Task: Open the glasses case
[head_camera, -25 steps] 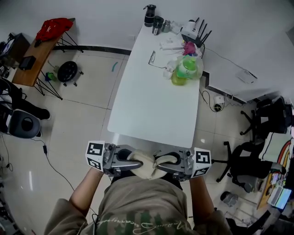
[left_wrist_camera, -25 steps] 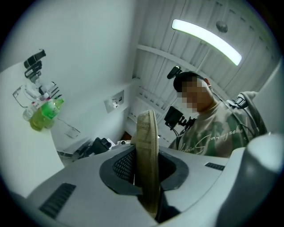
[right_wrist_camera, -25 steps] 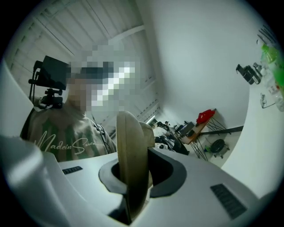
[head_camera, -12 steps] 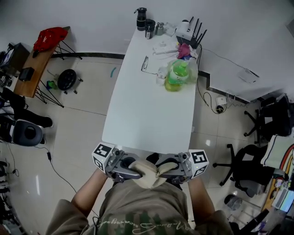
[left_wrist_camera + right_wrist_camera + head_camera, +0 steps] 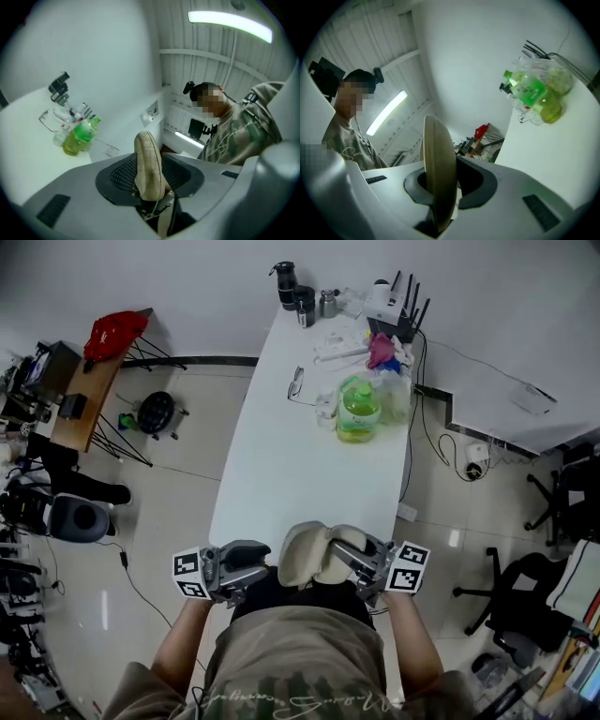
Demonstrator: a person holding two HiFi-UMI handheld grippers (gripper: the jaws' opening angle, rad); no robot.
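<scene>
The beige glasses case (image 5: 314,554) hangs open over the near edge of the white table (image 5: 309,456), its two halves spread like a clam. My right gripper (image 5: 354,559) is shut on the right half, which stands edge-on between its jaws in the right gripper view (image 5: 438,164). My left gripper (image 5: 262,570) sits just left of the case; its jaws have just been opening. In the left gripper view the other half (image 5: 147,159) stands upright between the left gripper's (image 5: 150,180) parted jaws, with mesh pad showing on both sides of it.
At the table's far end stand a green bottle (image 5: 356,409), a pair of glasses (image 5: 296,383), black cups (image 5: 286,282) and a router (image 5: 394,306). Office chairs (image 5: 525,596) are on the right; a wooden side table (image 5: 89,381) is on the left.
Both grippers moved up to the table's near edge. The case, shut between them before, now gapes open, and the left gripper has drawn off to the left with wider jaws.
</scene>
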